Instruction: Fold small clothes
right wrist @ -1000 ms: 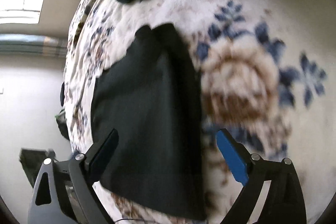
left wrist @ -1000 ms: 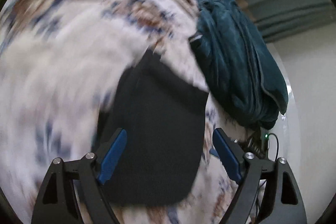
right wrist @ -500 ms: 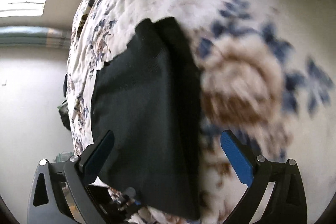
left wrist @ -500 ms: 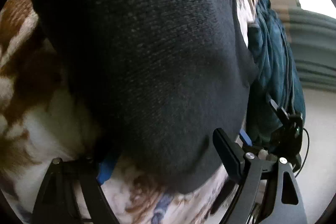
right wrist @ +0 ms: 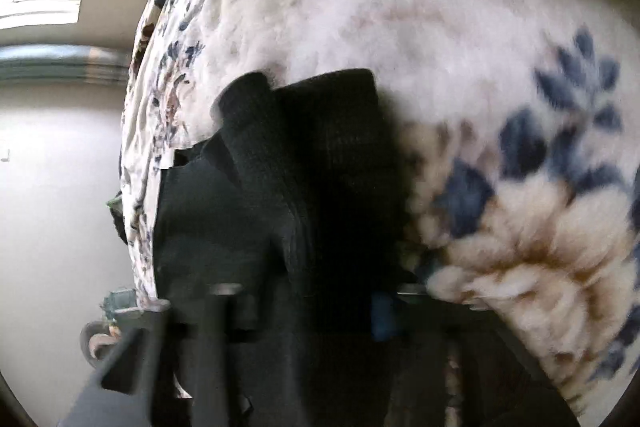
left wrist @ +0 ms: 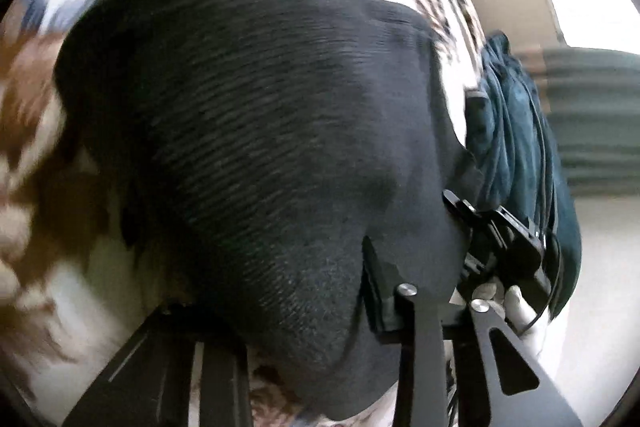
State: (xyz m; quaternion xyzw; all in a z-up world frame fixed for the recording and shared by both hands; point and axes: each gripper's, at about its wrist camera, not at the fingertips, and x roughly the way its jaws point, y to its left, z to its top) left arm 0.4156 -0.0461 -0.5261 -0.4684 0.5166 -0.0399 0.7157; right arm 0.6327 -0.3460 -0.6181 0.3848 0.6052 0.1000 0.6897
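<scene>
Closing on the black cloth [left wrist: 248, 131], the left gripper [left wrist: 288, 311] and right gripper [right wrist: 304, 307] both pinch its soft, light, floppy edge at 6 o'clock on the blanket [right wrist: 460, 47].

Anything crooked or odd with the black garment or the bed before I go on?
Nothing stands out. The black knit garment lies on the floral fleece blanket, both grippers' jaws closing around its near edge. The dark teal cloth sits bunched beyond it, apart.

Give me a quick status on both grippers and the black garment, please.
Left gripper and right gripper both closing, black garment between their jaws. Garment lies on floral blanket. Teal cloth beyond, clear.
</scene>
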